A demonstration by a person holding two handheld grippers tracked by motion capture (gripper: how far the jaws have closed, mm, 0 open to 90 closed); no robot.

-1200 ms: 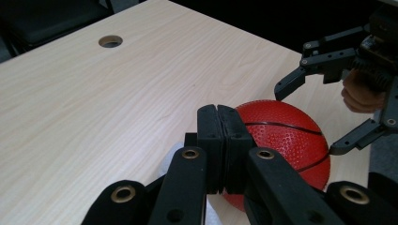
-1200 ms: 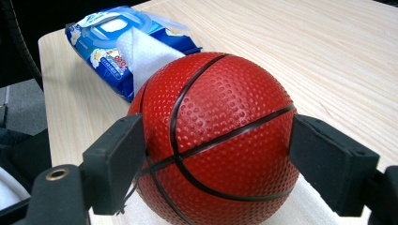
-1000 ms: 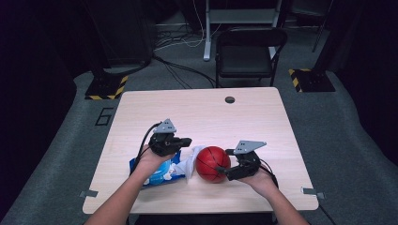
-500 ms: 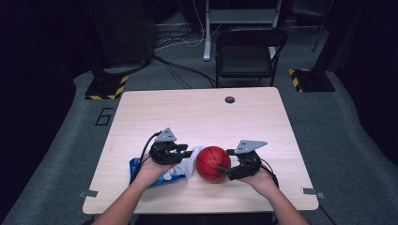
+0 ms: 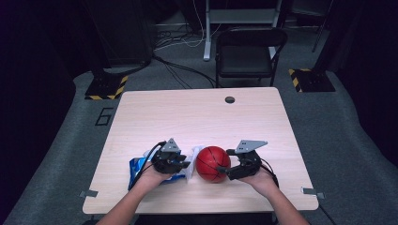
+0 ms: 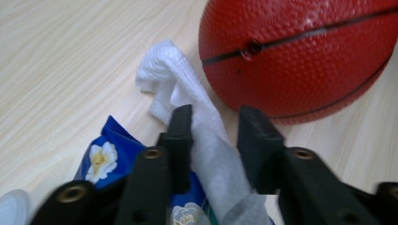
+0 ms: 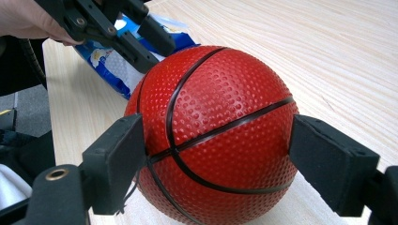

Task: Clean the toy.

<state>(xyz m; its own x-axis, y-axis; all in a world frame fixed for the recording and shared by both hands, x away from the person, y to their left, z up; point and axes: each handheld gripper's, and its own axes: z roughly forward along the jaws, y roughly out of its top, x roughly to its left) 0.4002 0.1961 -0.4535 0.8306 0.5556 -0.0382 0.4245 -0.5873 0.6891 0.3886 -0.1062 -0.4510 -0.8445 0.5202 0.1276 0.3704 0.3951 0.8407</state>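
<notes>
The left gripper (image 6: 213, 124) has just been closing, jaws narrowly apart around a white wipe (image 6: 197, 122). The right gripper (image 7: 216, 154) clamps the red ball (image 7: 213, 136), which sits at the wipe's three o'clock in the high view.

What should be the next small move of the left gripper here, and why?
Probably close the left gripper on the wipe. Its jaws have just been closing; the wipe, drawn out of the blue pack, lies between them, but one pad still looks apart from it. The right gripper holds the ball steady beside it, so the ball seems ready for wiping.
</notes>
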